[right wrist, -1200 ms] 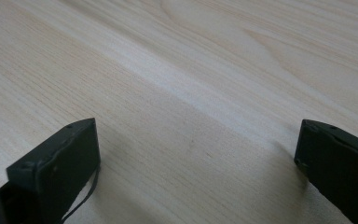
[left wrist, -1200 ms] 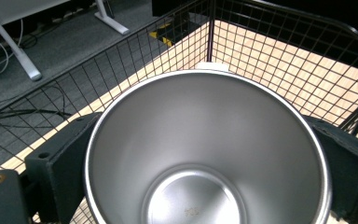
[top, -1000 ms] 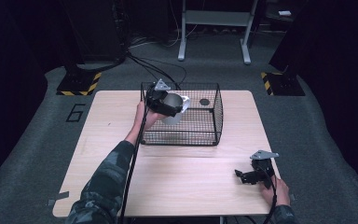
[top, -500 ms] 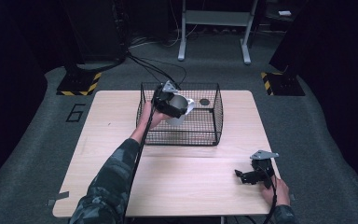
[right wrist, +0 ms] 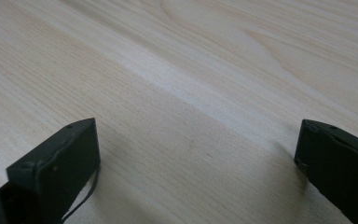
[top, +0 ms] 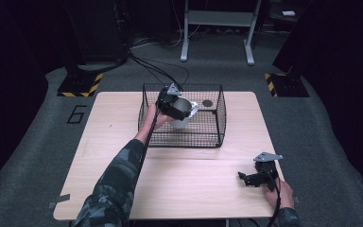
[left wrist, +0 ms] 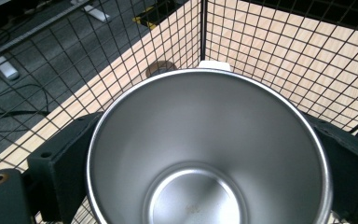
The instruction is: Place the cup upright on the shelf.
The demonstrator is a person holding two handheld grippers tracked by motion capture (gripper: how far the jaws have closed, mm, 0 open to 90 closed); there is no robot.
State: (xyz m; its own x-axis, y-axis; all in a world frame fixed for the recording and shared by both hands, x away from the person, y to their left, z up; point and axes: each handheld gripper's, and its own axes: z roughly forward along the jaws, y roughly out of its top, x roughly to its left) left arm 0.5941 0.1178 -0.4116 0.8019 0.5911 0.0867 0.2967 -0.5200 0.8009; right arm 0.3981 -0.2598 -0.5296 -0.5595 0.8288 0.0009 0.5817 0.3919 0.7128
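Note:
A shiny steel cup (top: 188,113) hangs tilted inside the black wire basket (top: 184,138) at the table's far middle. My left gripper (top: 176,105) is shut on it from the left side. In the left gripper view I look straight into the cup's empty bowl (left wrist: 205,154), with one black jaw pressed against each side of its wall. A small white part (left wrist: 214,64) sticks out past the far rim. My right gripper (top: 250,178) rests on the table at the front right; its fingers (right wrist: 60,163) stand wide apart, open over bare wood.
A dark round disc (top: 207,103) lies on the basket floor to the right of the cup, also seen through the mesh (left wrist: 161,68). The wooden table (top: 113,156) has bare room to the left and in front of the basket.
My left gripper has carried the cup a little to the right and deeper over the basket. The right gripper has stayed where it was.

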